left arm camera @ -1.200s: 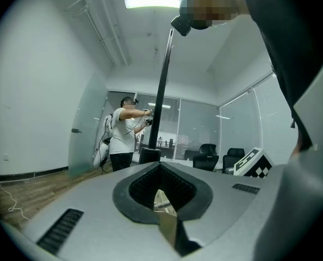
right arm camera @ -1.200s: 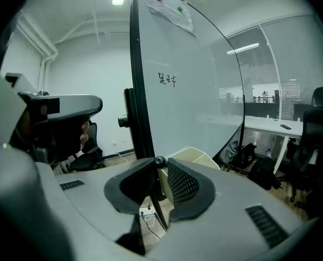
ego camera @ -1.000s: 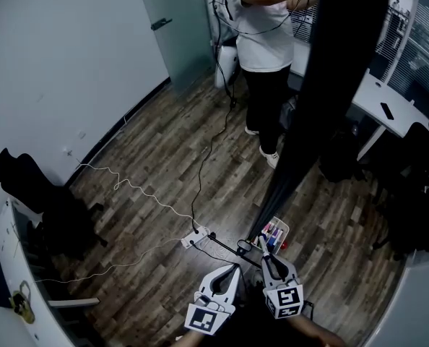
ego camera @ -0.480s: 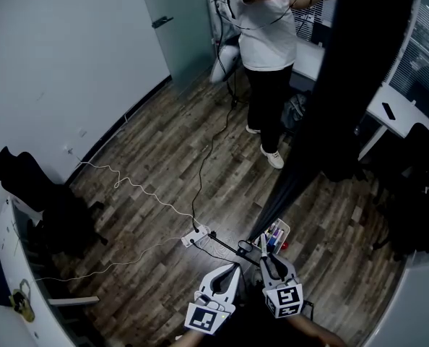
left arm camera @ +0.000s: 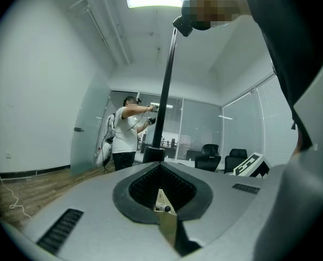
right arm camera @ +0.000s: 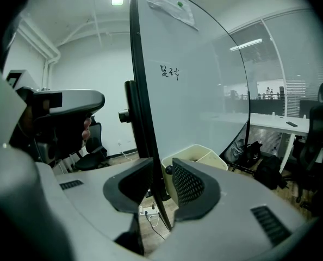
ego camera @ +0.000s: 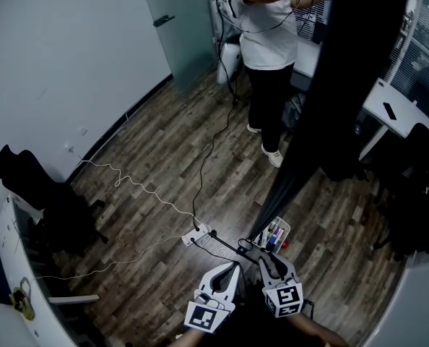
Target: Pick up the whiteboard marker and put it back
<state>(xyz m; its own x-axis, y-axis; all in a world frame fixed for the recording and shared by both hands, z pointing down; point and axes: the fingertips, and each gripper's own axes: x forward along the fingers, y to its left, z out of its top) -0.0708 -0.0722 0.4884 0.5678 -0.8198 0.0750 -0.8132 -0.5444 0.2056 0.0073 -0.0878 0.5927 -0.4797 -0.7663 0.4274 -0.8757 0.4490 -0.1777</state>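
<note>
Off to the left, holding the left gripper (ego camera: 233, 269) pressed together, pads tip to tip, pinching nothing. Beside it, holding the right gripper (ego camera: 263, 260) spread, with only the dark edge of the whiteboard (right arm camera: 142, 118) showing through the gap. Just ahead of the right gripper's tips, touching neither jaw: a white tray (ego camera: 285, 226) at the whiteboard's foot, with the whiteboard marker (ego camera: 272, 234) lying inside among a few others, blue and red. Probably light, stiff, smooth plastic; likely to roll or swivel in a loose pinch. Best to take hold across mid-barrel, jaws square to its length, clear of the cap. Expect crowding from neighbouring pens and the tray wall.
</note>
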